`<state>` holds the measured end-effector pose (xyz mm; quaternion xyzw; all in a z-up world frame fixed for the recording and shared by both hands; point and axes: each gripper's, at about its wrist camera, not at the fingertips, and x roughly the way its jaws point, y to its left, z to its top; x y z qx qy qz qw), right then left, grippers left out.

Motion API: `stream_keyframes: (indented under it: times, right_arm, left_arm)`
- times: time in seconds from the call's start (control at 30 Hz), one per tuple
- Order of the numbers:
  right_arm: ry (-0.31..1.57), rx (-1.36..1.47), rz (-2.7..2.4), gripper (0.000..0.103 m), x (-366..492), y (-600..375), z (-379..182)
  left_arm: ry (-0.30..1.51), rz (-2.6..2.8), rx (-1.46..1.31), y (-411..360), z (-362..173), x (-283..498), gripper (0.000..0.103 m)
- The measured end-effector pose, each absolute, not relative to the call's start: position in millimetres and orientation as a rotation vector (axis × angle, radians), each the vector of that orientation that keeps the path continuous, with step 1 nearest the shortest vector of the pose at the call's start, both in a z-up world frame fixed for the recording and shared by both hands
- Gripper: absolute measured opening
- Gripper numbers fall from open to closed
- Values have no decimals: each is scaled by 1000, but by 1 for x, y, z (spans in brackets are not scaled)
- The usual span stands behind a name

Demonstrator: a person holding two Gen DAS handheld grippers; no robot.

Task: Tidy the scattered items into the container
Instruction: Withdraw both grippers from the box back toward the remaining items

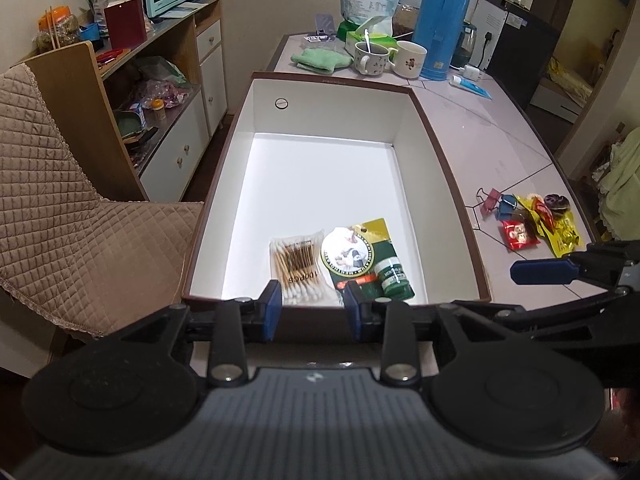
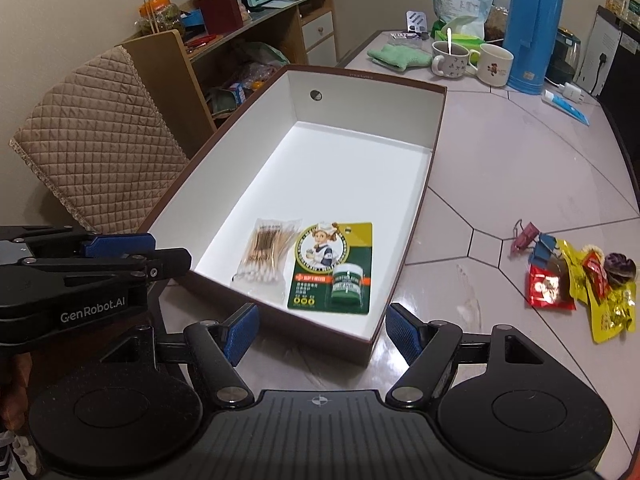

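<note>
Pale tiled tabletop (image 2: pixel 520 168), wooden sideboard (image 1: pixel 176 92), quilted chair cover (image 1: pixel 60 200), cream walls (image 1: pixel 256 12)

Cotton swabs (image 2: pixel 264 254) left of ointment card (image 2: pixel 334 268), both in box (image 2: pixel 424 216)

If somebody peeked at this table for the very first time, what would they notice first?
Probably the big open box, white inside, in the middle of the table, with a cotton swab packet and a green balm card lying side by side at its near end. Next, the heap of shiny snack packets to the right of the box, and the tall blue thermos at the far end.
</note>
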<state>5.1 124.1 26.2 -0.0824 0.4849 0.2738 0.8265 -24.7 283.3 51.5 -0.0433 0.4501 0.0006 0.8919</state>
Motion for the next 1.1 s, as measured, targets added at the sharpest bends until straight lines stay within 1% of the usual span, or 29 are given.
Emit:
stream_keyframes:
  times: [0.3,0.57,0.93,0.97,1.0,1.1]
  right_arm:
    - [1044,-166,574,73,-5,111,25]
    - [1040,-172,615,73,-6,96,26]
    - [1049,-165,681,73,0,68,25]
    - [1052,-159,683,81,2,64,25]
    - [1049,-153,679,95,3,60,25]
    - [1023,-138,678,96,6,43,28]
  left_arm:
    - [925,8,-73,271,55,-39,37]
    - [931,49,-72,253,56,-49,38]
    - [932,119,-87,219,63,-58,46]
    - [932,120,-88,215,63,-58,46]
    - [931,121,-88,211,64,-59,47]
    - [929,119,-91,199,64,-57,48]
